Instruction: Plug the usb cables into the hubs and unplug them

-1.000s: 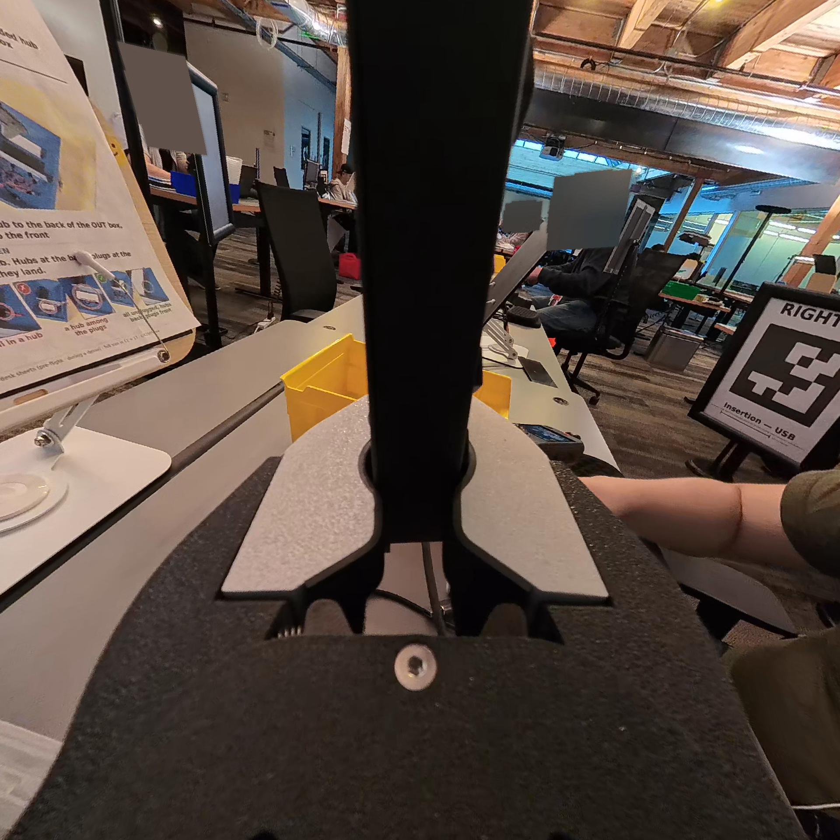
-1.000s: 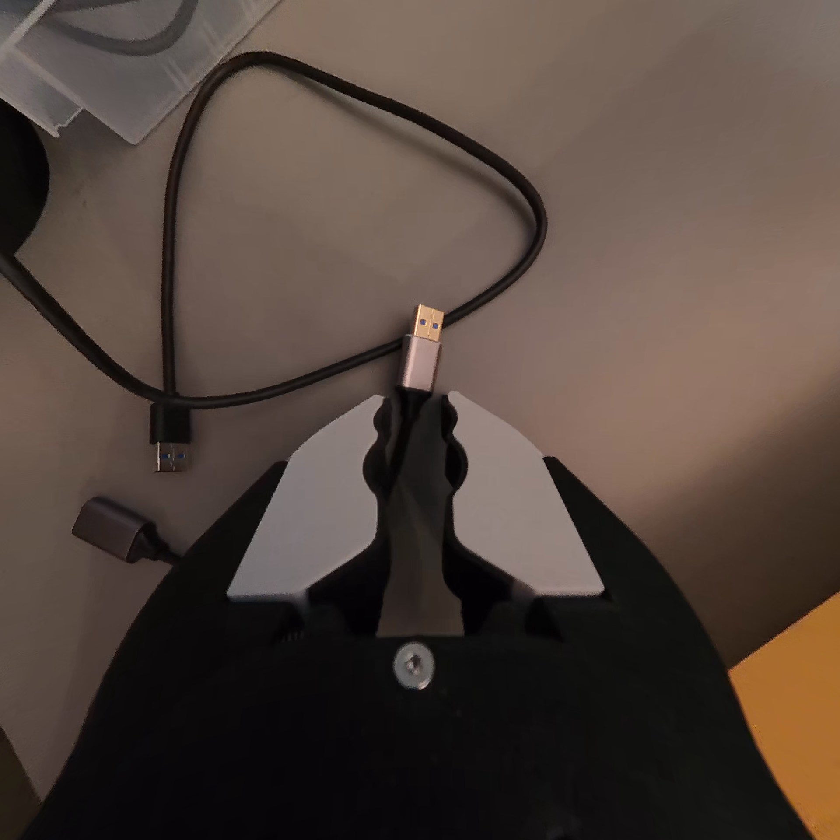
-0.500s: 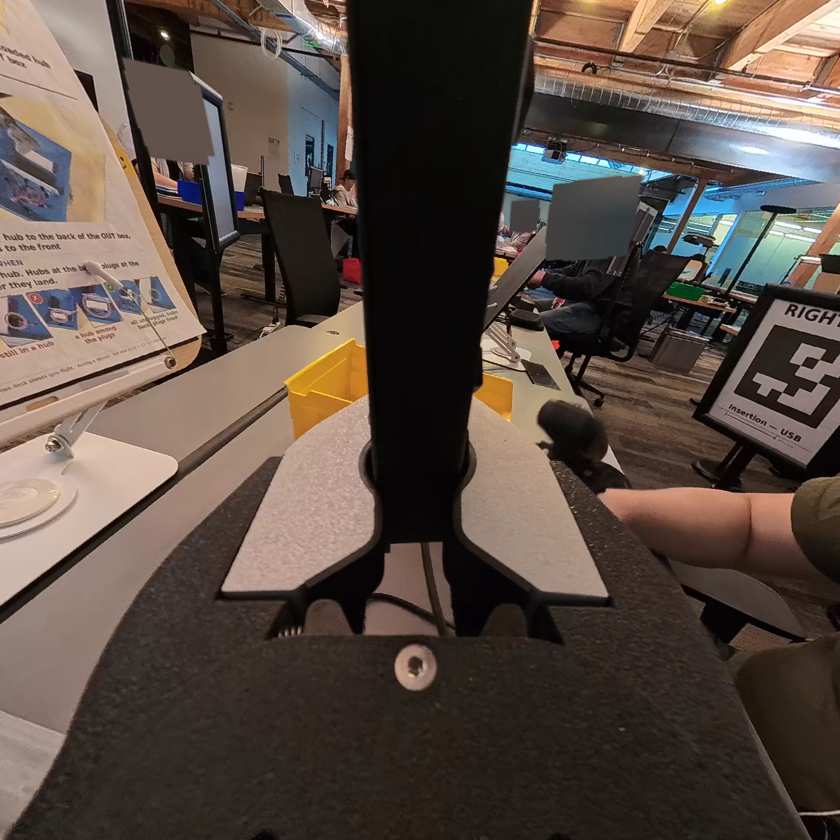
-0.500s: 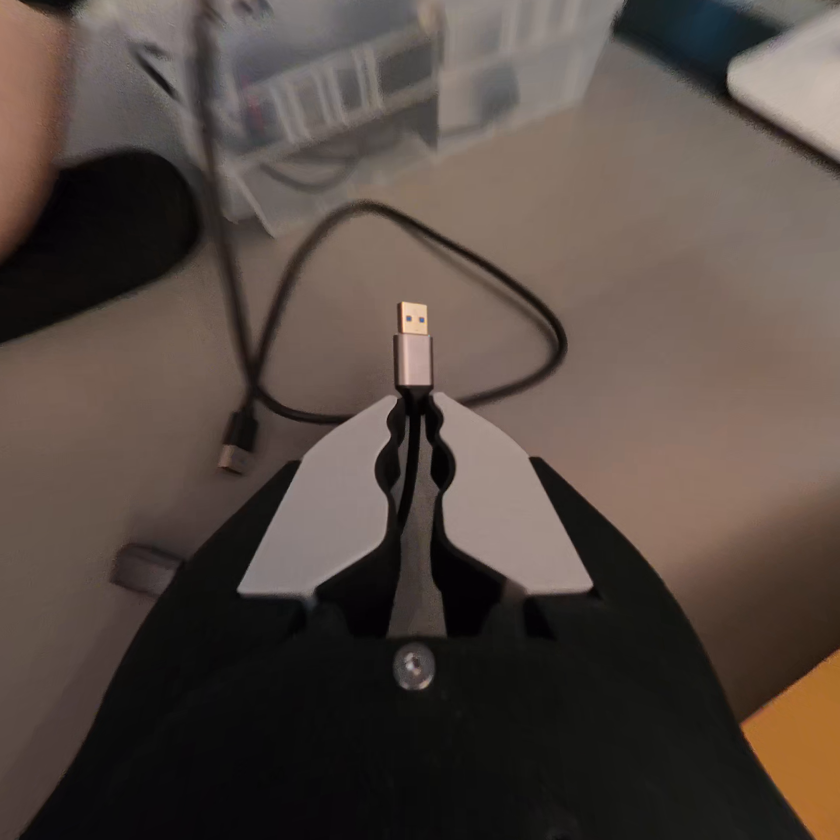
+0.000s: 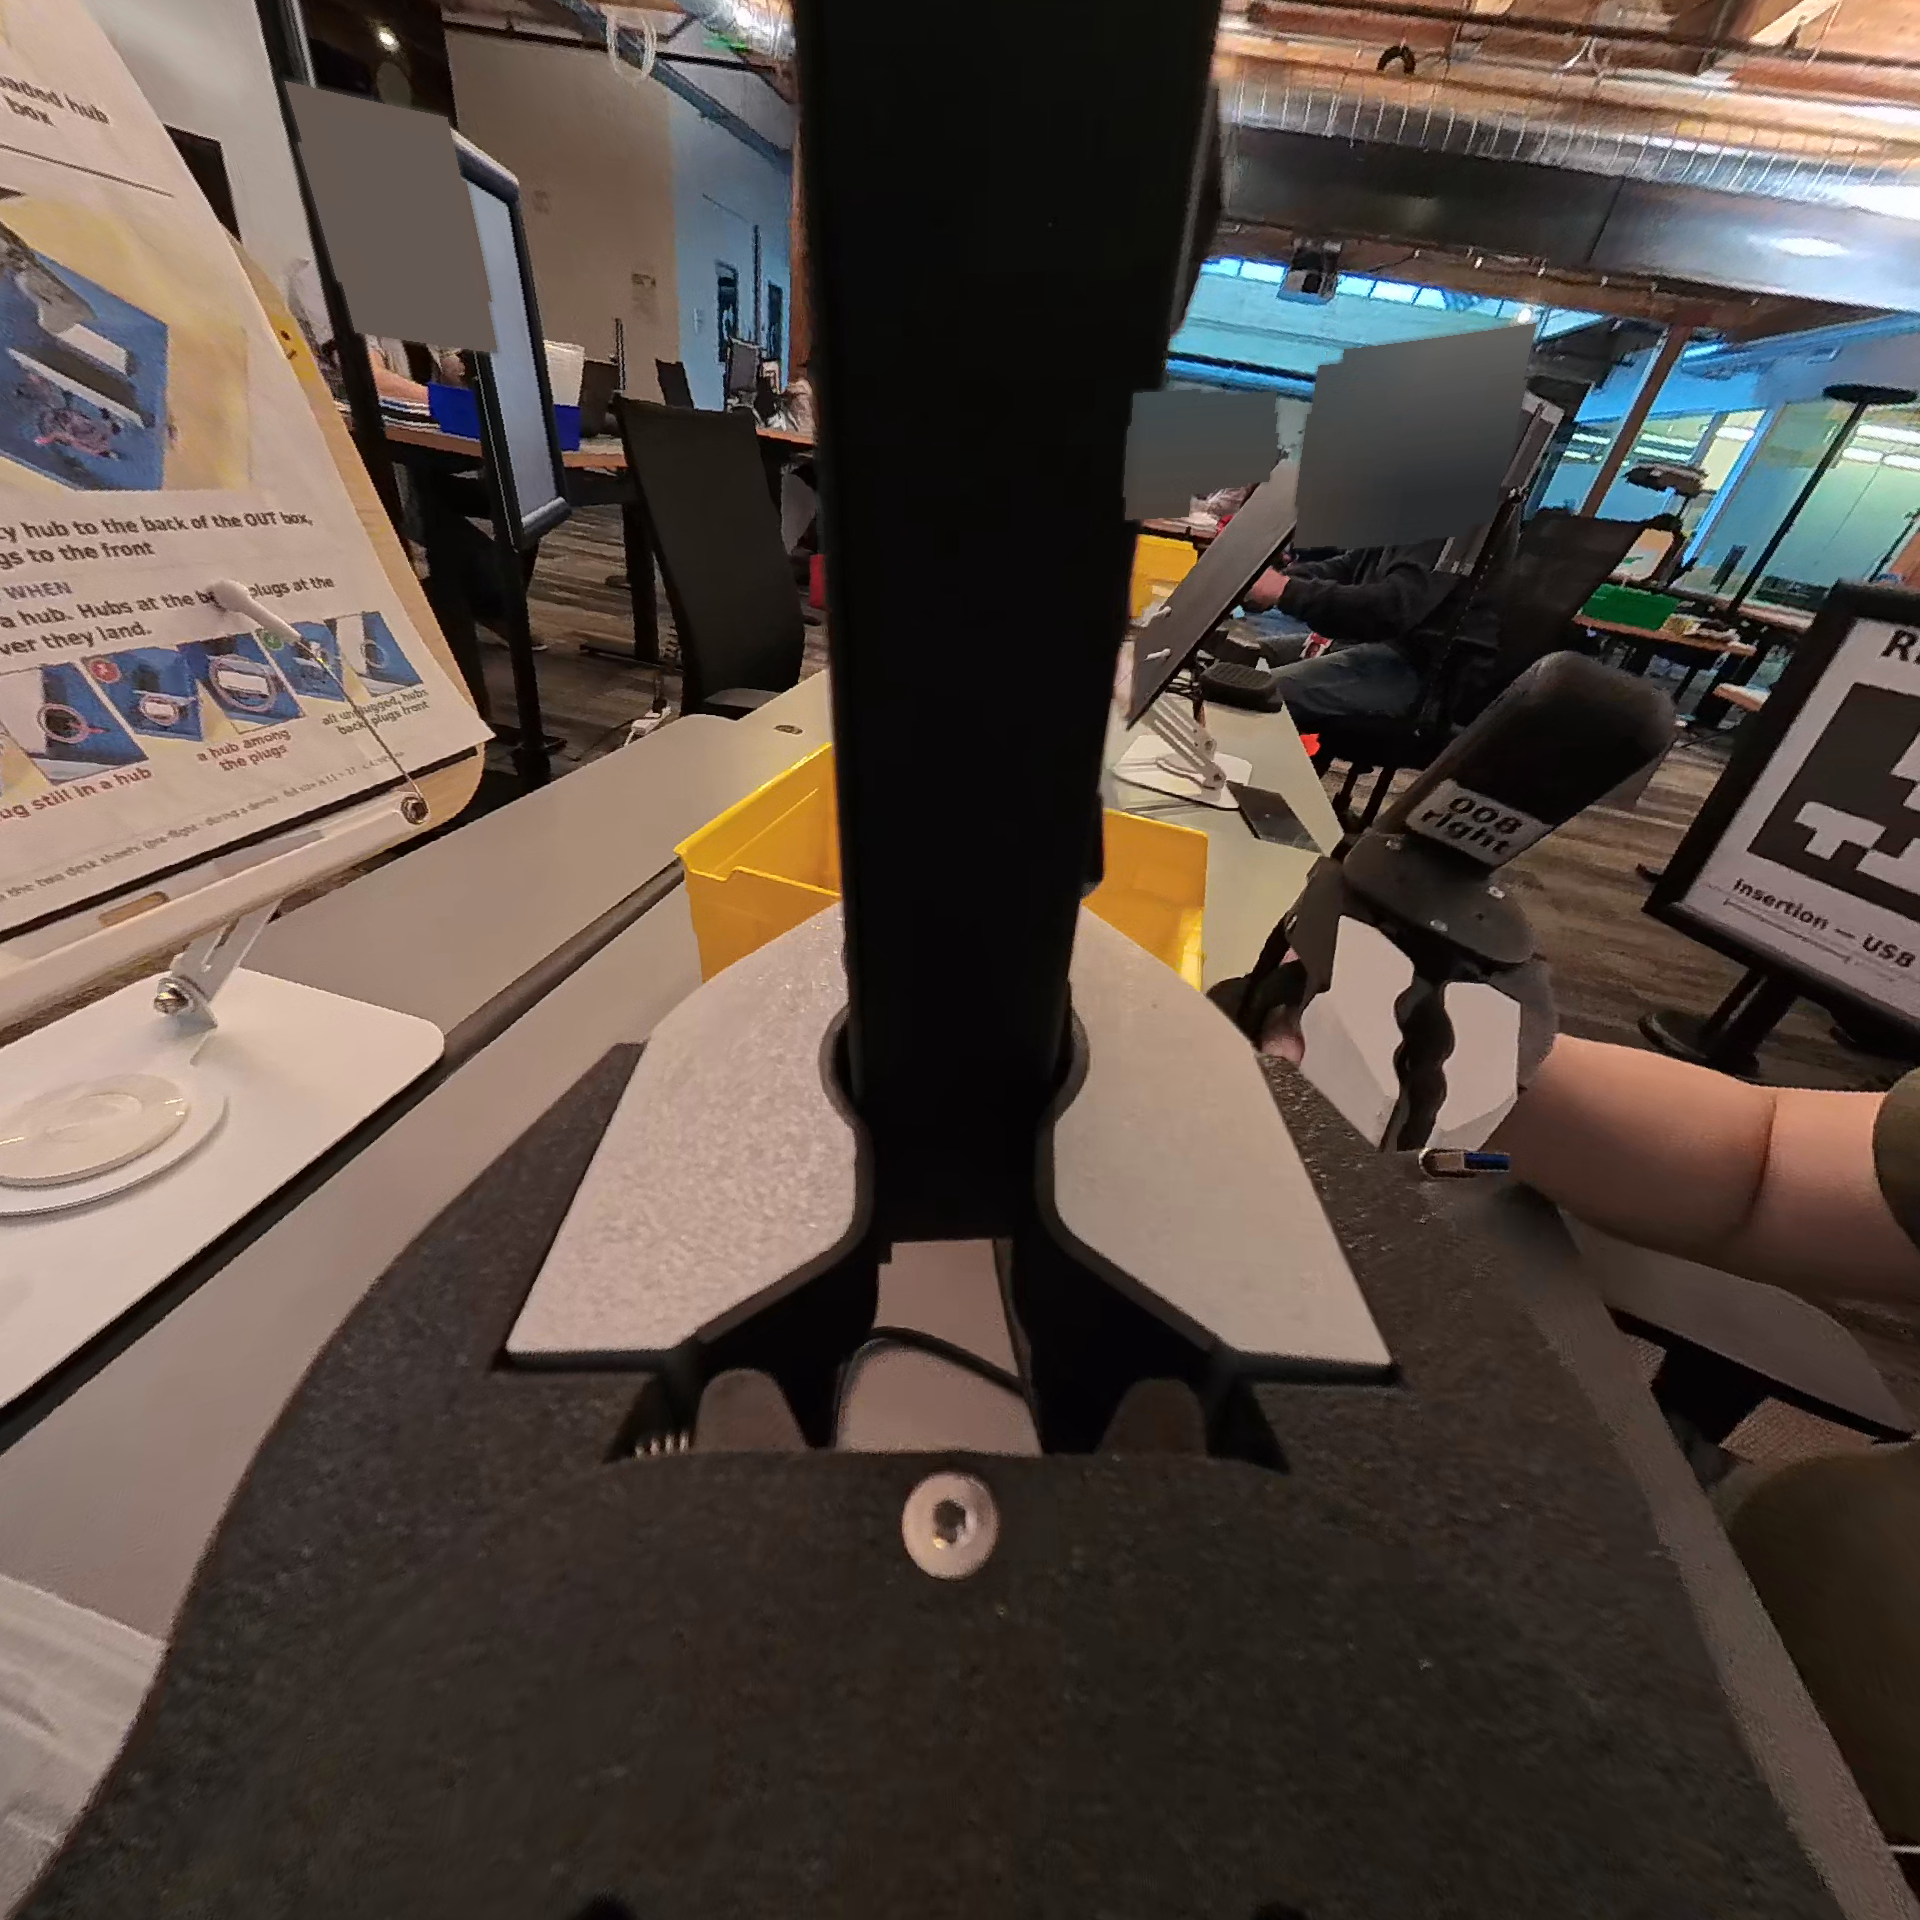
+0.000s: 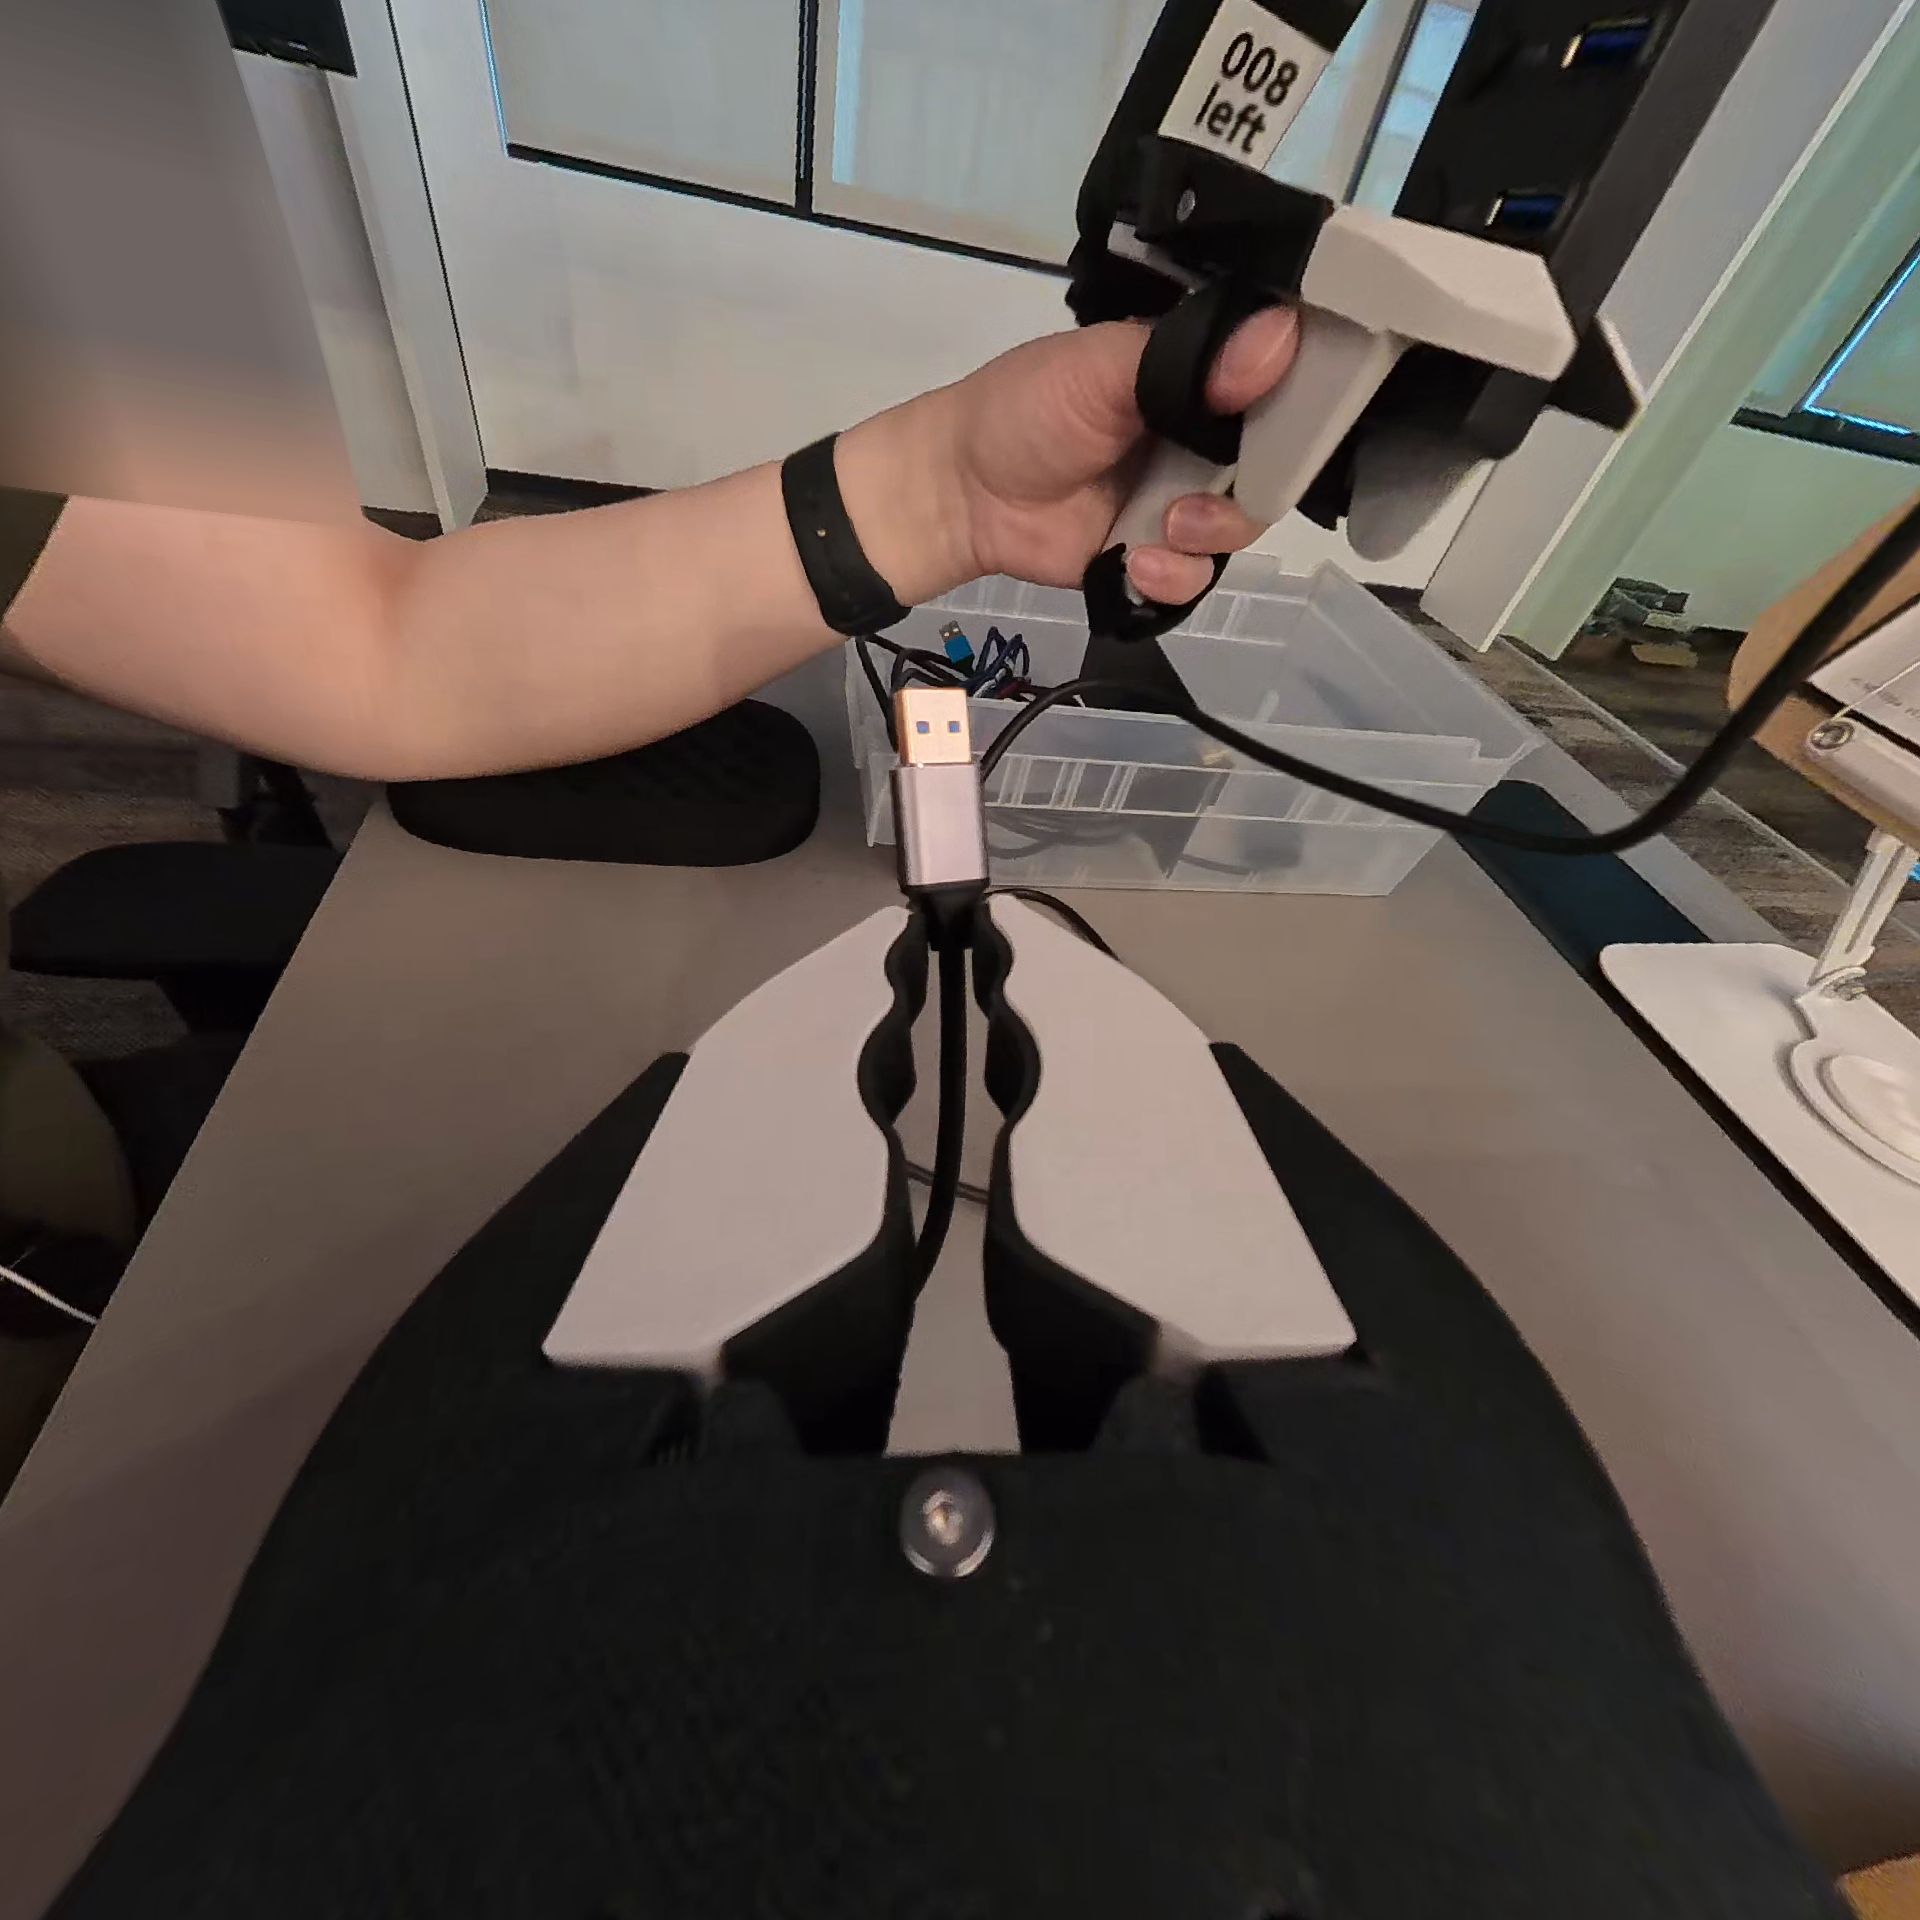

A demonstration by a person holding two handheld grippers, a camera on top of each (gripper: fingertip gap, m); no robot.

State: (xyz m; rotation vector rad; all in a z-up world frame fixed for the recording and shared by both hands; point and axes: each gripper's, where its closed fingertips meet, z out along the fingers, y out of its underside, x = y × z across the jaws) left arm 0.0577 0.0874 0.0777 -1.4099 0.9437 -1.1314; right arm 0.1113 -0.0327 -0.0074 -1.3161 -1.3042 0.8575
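My left gripper (image 5: 956, 1049) is shut on a long black USB hub (image 5: 987, 499) that stands upright between its fingers. In the right wrist view the left gripper (image 6: 1507, 301) is held high at the upper right, with the hub (image 6: 1662, 156) showing blue ports and its black cable (image 6: 1558, 836) hanging down. My right gripper (image 6: 945, 925) is shut on a cable just behind its grey USB plug (image 6: 935, 800), whose gold tip points up toward the left gripper. The right gripper (image 5: 1423, 1049) and plug (image 5: 1465, 1162) also show in the left wrist view, low at the right.
A clear plastic box (image 6: 1351, 748) with cables stands at the table's far edge beside a black wrist pad (image 6: 623, 790). A yellow bin (image 5: 758, 883) sits ahead in the left wrist view. A white stand (image 5: 208, 1091) holds an instruction sheet (image 5: 156, 520). A marker sign (image 5: 1818, 831) stands on the floor. Tip to tip, the grippers are about 15 cm apart.
My right gripper has lifted the plug off the table and swung up to face the left gripper, coming into the left wrist view. The left gripper has barely moved.
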